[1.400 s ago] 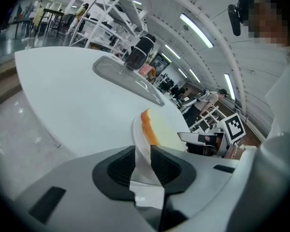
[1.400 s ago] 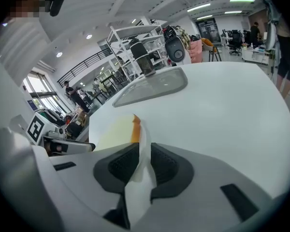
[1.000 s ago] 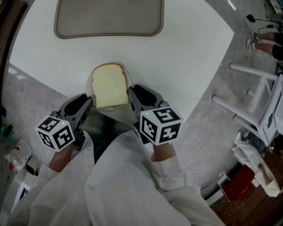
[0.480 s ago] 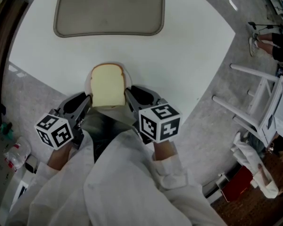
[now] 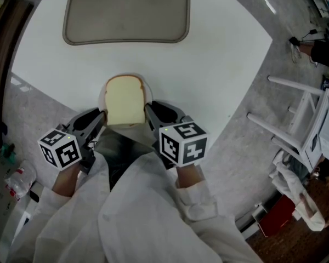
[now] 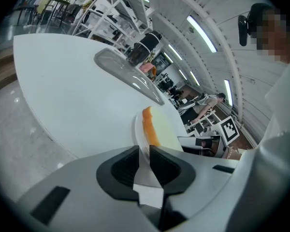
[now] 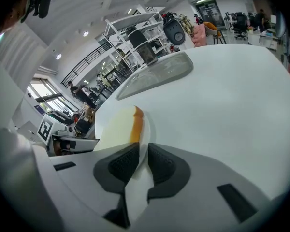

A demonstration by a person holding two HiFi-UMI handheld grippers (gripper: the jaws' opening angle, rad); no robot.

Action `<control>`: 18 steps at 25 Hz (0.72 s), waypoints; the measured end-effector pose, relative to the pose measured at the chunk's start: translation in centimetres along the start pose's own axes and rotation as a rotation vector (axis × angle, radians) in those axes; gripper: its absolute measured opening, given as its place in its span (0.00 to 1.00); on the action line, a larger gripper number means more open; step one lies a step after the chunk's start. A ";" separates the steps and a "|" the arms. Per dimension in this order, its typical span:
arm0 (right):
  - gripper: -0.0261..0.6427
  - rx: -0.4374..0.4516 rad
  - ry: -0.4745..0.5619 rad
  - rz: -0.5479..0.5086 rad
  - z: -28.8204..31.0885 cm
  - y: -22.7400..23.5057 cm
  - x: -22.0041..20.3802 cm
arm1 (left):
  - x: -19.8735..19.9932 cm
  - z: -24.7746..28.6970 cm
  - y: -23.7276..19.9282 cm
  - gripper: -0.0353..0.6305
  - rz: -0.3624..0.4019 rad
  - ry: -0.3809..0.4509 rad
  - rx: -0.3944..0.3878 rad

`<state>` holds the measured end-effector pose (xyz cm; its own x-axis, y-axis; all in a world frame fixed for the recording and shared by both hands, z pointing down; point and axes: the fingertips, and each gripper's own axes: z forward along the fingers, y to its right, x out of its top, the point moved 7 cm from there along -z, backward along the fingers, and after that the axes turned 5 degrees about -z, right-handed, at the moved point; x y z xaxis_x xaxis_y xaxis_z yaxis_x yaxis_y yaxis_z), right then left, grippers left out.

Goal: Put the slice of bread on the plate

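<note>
A slice of white bread (image 5: pixel 125 100) lies flat on a small white plate (image 5: pixel 102 96) at the near edge of the white table. My left gripper (image 5: pixel 100 119) holds the plate's left rim and my right gripper (image 5: pixel 151 112) holds its right rim. In the left gripper view the jaws (image 6: pixel 144 161) are pinched on the thin plate rim (image 6: pixel 137 129), with the bread's orange crust (image 6: pixel 150 127) just beyond. The right gripper view shows the same: the gripper (image 7: pixel 143 161) is shut on the plate's edge (image 7: pixel 146 137) beside the bread (image 7: pixel 120 127).
A grey rectangular tray (image 5: pixel 126 12) lies at the far side of the table (image 5: pixel 219 53). A white folding rack (image 5: pixel 301 119) stands on the floor to the right. The table's edge runs just under the plate, close to my body.
The plate and bread shifted slightly left and away from me. The left gripper's marker cube dropped a little toward the lower left. Both grips are unchanged.
</note>
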<state>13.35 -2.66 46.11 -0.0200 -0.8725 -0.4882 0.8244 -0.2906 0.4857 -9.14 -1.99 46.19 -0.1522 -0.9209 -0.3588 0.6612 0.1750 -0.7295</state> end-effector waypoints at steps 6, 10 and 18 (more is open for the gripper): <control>0.13 -0.013 -0.012 -0.007 -0.5 0.1 0.0 | -0.3 0.2 0.3 0.16 0.000 -0.027 0.000; 0.13 -0.016 -0.018 -0.016 -0.6 -0.2 0.2 | -0.4 -0.1 0.4 0.16 -0.007 -0.024 0.009; 0.13 -0.008 -0.021 -0.027 -1.2 -0.6 0.5 | -0.2 -0.4 0.9 0.16 -0.002 -0.003 0.015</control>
<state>13.54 -2.44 44.77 -0.0540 -0.8724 -0.4858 0.8279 -0.3111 0.4666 -8.84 -1.46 45.36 -0.1515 -0.9223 -0.3555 0.6719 0.1678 -0.7214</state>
